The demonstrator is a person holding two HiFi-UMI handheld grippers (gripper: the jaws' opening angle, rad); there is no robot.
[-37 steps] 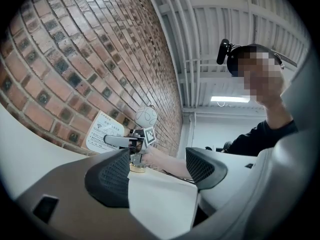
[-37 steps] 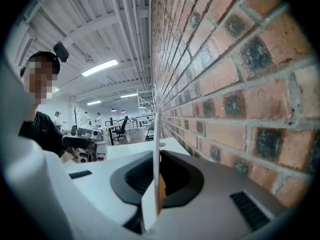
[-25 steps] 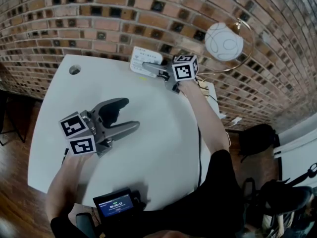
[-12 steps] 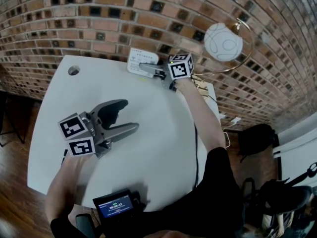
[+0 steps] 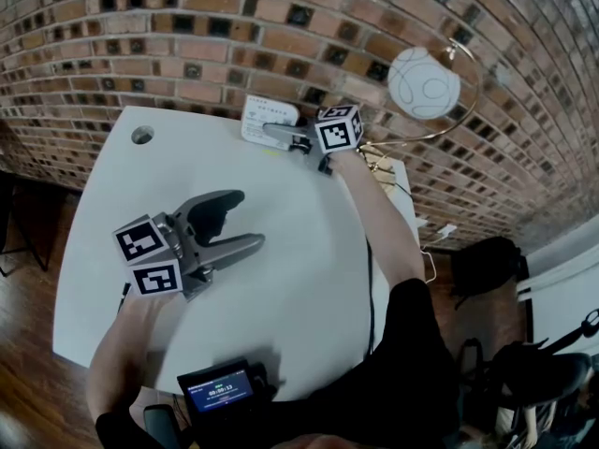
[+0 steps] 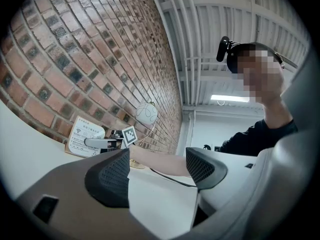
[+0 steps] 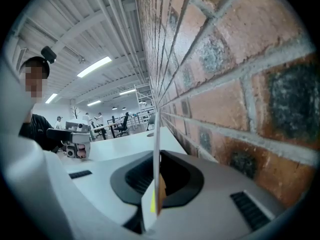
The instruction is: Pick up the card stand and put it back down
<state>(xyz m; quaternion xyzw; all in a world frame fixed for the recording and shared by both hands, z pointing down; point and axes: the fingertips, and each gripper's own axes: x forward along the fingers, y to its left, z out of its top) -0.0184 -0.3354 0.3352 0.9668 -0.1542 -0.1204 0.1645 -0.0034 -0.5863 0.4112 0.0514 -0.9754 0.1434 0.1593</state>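
Observation:
The card stand (image 5: 267, 118), a white upright card with a wifi sign, is at the far edge of the white table (image 5: 112, 251), close to the brick wall. My right gripper (image 5: 284, 136) is shut on it from the right. In the right gripper view the card (image 7: 156, 154) runs edge-on between the pressed jaws. From the left gripper view the card stand (image 6: 84, 135) faces me with the right gripper (image 6: 100, 143) across it. My left gripper (image 5: 239, 221) rests open near the table's front left, nothing between its pads (image 6: 109, 176).
A lamp with a white globe (image 5: 423, 80) and a brass ring stands at the table's far right corner. A round hole (image 5: 142, 135) sits at the far left. A small screen device (image 5: 217, 387) lies at the front edge. A cable (image 5: 373, 279) runs along the right side.
My right gripper and the card stand have shifted slightly left and lower toward the table by the wall. The left gripper has kept still.

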